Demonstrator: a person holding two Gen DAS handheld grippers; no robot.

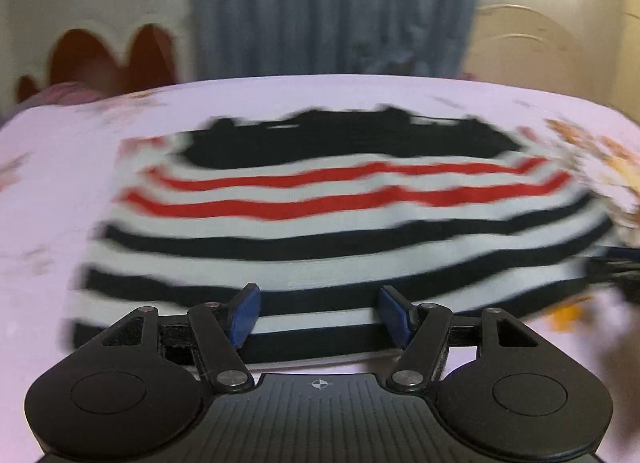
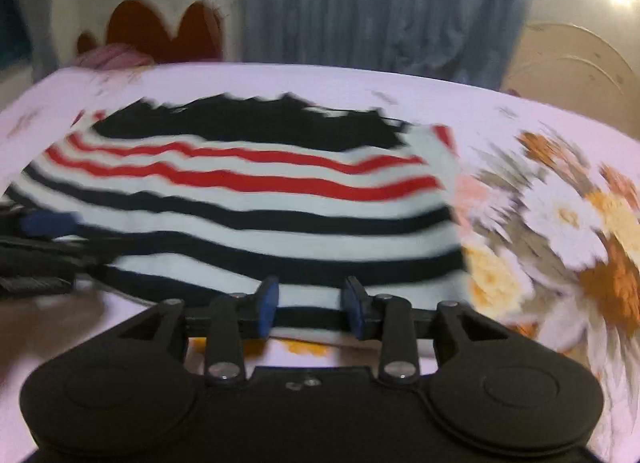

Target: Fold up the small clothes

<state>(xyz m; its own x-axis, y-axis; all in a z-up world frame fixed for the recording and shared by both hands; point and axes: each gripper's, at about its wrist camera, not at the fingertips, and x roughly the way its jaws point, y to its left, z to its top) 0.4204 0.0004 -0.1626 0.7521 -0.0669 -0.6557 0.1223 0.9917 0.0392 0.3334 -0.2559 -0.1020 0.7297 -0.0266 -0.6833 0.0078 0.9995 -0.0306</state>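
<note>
A small striped garment (image 1: 320, 219) lies flat on the bed, white with black and red stripes and a black band along its far edge; both views are blurred. My left gripper (image 1: 320, 315) hangs over the near hem left of middle, open, its blue pads (image 1: 244, 315) wide apart with only flat cloth behind the gap. In the right wrist view the same garment (image 2: 248, 203) fills the middle. My right gripper (image 2: 311, 305) is over the near hem towards the right, open with a narrower gap and nothing pinched. Each gripper shows at the other view's edge: the right gripper (image 1: 616, 267) and the left gripper (image 2: 44, 239).
The bed sheet (image 1: 52, 191) is pale pink, with a large orange and white flower print (image 2: 560, 231) to the right of the garment. Behind the bed hang a blue curtain (image 1: 332, 7), a red-brown scalloped headboard (image 2: 160, 31) and a pink pillow (image 2: 112, 55).
</note>
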